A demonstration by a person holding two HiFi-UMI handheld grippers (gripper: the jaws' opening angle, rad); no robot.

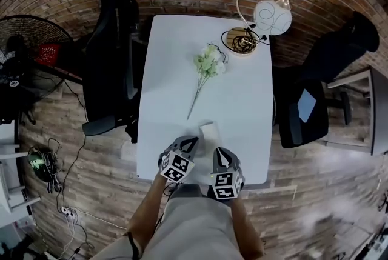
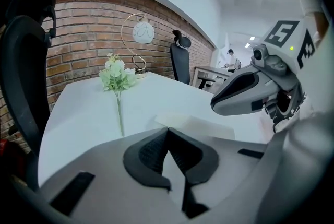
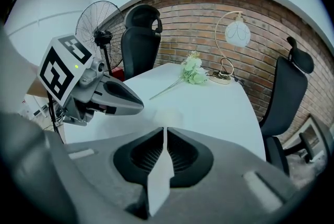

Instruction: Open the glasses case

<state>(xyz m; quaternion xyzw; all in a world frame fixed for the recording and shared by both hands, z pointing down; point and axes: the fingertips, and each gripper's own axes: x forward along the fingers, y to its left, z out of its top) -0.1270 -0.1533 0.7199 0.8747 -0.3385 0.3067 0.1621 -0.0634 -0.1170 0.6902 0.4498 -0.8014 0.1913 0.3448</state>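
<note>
White on white, the glasses case (image 1: 209,130) is hard to pick out. It lies flat near the near edge of the bench (image 1: 242,101), just beyond the tips of both grippers and roughly between them. We hold the left gripper (image 1: 191,142) at its near-left and the right gripper (image 1: 219,151) at its near-right, and neither seems to touch it. In the left gripper view the fingers (image 2: 148,152) meet at their tips with nothing caught between them. In the right gripper view the fingers (image 3: 140,157) are pressed together too, with only a thin slit of bare bench showing through. Both pairs would have to spread before we can take any hold.

We judge the case light and stiff-shelled, with a smooth skin, so on this slick bench it will likely skate away if pushed from one side. We would pin the lower half by its long sides with one gripper and lift the lid edge with the other. We cannot tell from here where the seam or the hinge runs.
</note>
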